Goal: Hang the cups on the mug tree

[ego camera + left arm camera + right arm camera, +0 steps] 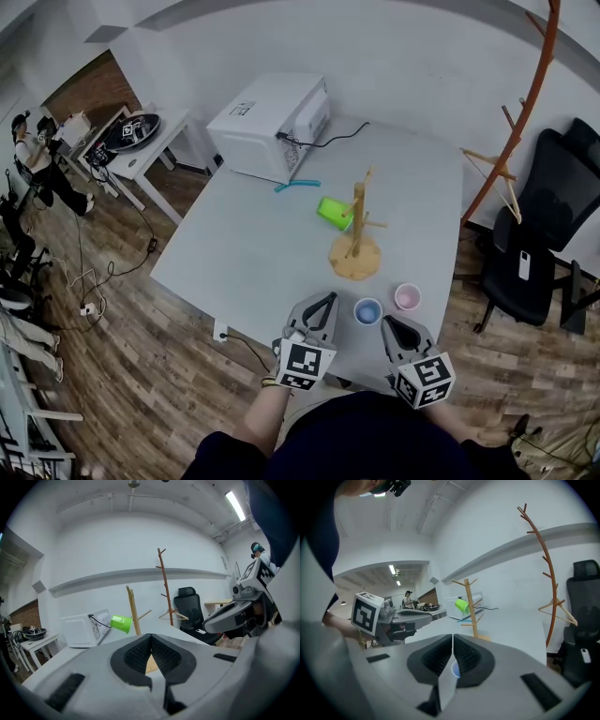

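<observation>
mug tree [355,253] on desk [244,262]: one cup hung, two loose
left tongs [322,302] together, empty; green cup [332,210] on a peg; blue cup [367,311], right tongs [390,325] together, empty, pink cup [407,296] by near edge. risk: closed tongs may nudge a loose cup off that edge.

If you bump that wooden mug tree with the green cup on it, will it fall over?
Probably not from a light bump: the mug tree stands on a wide round base. A push high on its thin post might tip it, likely toward the green cup hanging on one side.
</observation>
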`<state>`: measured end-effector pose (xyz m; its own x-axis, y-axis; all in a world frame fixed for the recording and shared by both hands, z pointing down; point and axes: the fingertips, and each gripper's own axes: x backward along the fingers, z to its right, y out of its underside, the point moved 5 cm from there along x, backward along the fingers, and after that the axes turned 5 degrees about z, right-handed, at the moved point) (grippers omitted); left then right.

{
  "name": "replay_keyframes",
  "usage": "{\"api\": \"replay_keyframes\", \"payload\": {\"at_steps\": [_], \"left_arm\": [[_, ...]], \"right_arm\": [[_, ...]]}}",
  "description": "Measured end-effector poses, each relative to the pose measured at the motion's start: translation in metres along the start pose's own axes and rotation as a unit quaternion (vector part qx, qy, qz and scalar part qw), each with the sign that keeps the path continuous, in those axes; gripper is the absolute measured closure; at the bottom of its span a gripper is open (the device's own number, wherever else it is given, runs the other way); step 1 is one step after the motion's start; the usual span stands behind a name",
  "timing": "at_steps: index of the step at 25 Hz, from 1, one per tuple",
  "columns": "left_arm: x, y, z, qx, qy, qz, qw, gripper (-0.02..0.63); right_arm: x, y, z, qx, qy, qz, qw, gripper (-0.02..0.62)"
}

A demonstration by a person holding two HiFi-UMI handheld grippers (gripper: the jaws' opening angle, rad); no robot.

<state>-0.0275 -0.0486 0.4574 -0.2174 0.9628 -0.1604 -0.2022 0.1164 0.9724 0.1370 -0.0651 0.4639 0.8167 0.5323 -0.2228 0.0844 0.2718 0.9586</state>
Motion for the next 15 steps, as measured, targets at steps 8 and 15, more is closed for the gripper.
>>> {"api": "replay_keyframes", "payload": {"at_steps": [8, 15], "left_arm": [[0.005, -0.004, 0.003, 0.001, -0.012, 0.004, 0.9999, 0.586], [0.007, -0.004, 0.011, 0.009, -0.021, 0.007, 0.9997, 0.586]], "right_arm": [[0.002, 0.002, -0.002, 0.003, -0.014, -0.004, 1.0, 0.565], [0.006, 0.005, -0.005, 0.009, -0.027, -0.009, 1.0, 0.565]]}}
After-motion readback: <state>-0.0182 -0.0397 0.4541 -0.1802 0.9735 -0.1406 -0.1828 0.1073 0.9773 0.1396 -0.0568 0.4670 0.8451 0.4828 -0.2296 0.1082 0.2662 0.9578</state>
